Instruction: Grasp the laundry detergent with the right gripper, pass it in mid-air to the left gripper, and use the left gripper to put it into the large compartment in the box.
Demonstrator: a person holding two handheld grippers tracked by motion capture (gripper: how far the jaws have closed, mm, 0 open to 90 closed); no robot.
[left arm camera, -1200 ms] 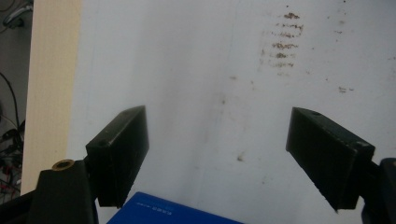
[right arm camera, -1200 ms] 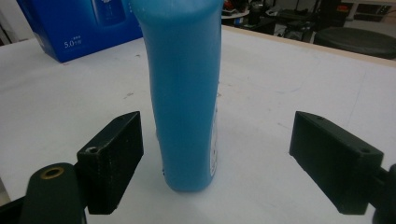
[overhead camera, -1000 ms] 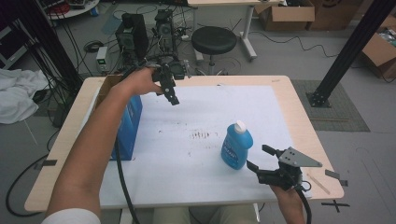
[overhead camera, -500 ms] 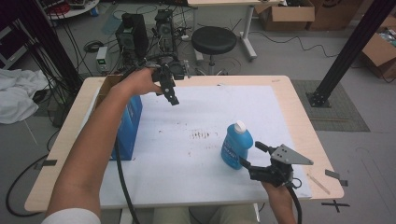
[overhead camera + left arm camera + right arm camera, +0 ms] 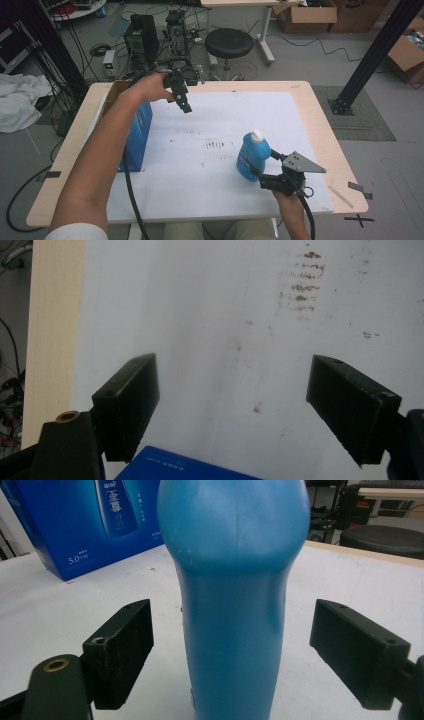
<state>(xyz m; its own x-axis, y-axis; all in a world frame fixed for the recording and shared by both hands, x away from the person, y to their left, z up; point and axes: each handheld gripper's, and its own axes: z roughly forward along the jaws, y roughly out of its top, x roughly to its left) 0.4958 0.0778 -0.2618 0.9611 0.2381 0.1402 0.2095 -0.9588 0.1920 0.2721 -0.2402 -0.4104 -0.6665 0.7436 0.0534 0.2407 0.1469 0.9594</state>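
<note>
Probably a lab: equipment rack (image 5: 142, 35), floor cables (image 5: 60, 65).

bottle (image 5: 253, 156) on table (image 5: 320, 130), right | box (image 5: 134, 131) on table, left edge

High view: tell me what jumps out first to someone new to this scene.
The blue bottle with its white cap stands upright on the white mat, near the table's right front, with the right claw open around its base. At the table's left edge stands a blue box, and the left claw hangs open above the mat beside it.
</note>
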